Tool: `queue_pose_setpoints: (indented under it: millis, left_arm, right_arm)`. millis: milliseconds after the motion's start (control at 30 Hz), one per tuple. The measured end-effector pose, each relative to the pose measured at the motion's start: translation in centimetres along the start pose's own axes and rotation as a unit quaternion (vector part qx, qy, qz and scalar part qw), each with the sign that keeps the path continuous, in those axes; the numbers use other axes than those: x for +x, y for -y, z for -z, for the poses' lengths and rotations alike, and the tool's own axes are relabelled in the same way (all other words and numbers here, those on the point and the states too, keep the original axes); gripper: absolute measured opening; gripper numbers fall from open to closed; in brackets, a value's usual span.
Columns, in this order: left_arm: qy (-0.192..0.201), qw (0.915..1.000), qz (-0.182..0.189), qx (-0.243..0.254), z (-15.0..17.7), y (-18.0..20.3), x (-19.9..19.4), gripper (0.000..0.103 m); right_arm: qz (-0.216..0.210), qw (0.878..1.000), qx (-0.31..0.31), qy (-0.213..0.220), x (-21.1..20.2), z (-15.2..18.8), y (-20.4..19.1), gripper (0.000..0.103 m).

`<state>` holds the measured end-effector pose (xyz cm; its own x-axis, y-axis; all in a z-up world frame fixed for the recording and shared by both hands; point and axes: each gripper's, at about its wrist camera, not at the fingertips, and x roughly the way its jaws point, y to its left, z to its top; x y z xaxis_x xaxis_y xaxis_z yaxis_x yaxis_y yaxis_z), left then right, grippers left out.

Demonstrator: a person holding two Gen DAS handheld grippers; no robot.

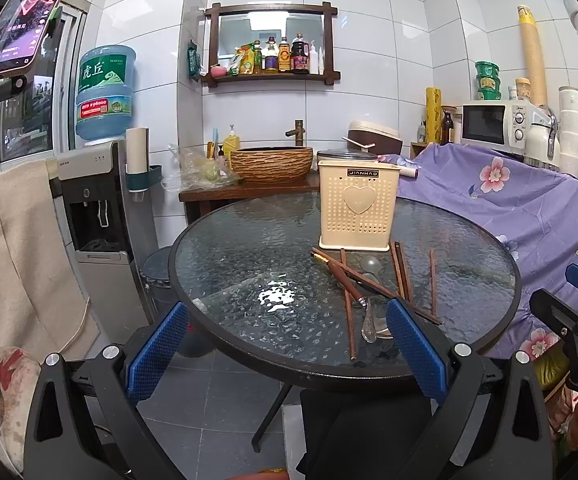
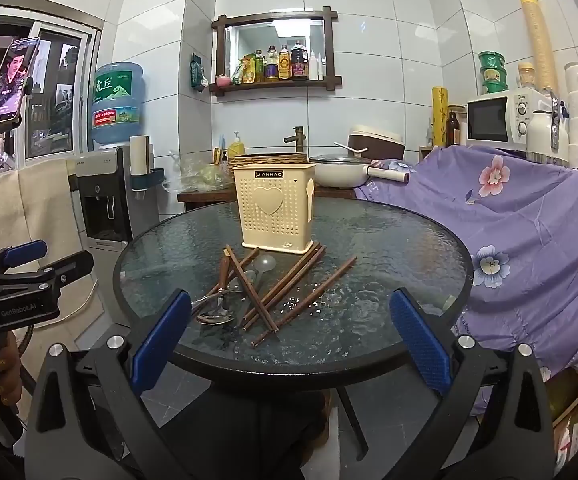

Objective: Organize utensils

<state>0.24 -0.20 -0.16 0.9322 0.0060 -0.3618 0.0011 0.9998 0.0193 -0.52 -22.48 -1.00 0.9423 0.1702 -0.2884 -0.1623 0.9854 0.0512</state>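
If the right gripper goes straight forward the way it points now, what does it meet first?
Probably the loose chopsticks on the glass table; the open right gripper aims slightly down at them. The cream holder stands behind. Depth is unclear.

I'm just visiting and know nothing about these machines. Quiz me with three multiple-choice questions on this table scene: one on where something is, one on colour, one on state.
1. Where do the chopsticks lie?
A. inside the holder
B. on the glass table, in front of the holder
C. on the floor

2. What colour is the utensil holder?
A. cream
B. red
C. black

3. How do the right tongs stand?
A. shut on a spoon
B. shut on nothing
C. open, holding nothing

Answers: 1 B, they are scattered on the glass table before the holder. 2 A, its perforated wall is cream. 3 C, the blue pads stand wide apart.
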Motion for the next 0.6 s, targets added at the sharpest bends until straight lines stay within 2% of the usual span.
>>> queue_pose_setpoints:
  millis: [600]
  left_arm:
    - [0.000,1.0000,0.001,-0.001,-0.06,-0.12,-0.08,0.097]
  right_arm:
    - [0.000,1.000,0.000,0.001,-0.02,0.06,-0.07,0.098]
